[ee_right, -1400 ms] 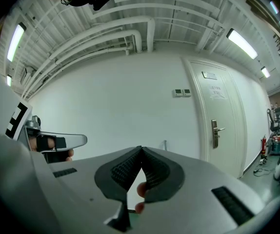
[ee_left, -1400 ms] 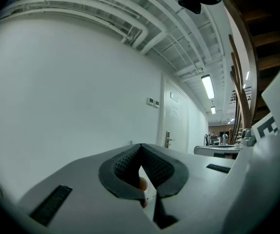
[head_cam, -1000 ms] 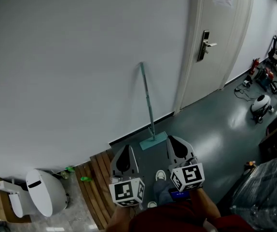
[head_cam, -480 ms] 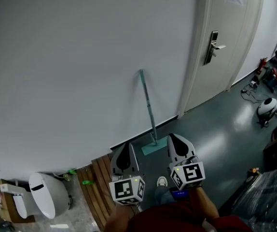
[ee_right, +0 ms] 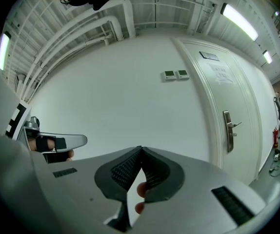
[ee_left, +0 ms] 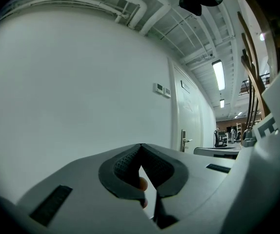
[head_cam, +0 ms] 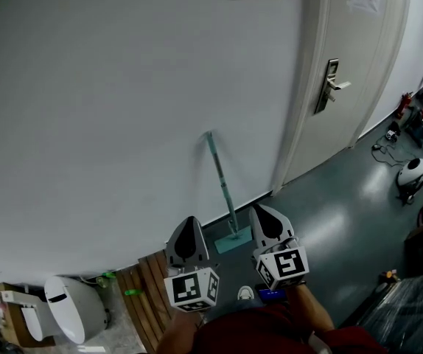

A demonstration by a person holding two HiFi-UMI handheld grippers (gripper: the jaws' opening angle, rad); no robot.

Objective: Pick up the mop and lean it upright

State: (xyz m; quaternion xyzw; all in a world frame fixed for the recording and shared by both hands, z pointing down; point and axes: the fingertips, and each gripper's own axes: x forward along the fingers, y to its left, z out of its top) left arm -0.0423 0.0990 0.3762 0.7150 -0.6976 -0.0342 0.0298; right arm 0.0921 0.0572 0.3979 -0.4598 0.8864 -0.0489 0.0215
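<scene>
The mop stands upright, its teal handle leaning on the white wall and its flat teal head on the dark floor at the wall's foot. My left gripper and right gripper hover side by side in front of it, apart from it, both pointing level at the wall. Each is shut with nothing between its pads. The left gripper view shows its pads meeting at the tip, with bare wall beyond. The right gripper view shows its pads likewise closed.
A white door with a metal handle is right of the mop. Wooden slats and a white rounded bin lie at lower left. A white round machine and cables sit on the floor at right.
Both grippers and the head camera have drawn back from the wall together; the mop now looks smaller and farther off. It stays leaning where it was.
</scene>
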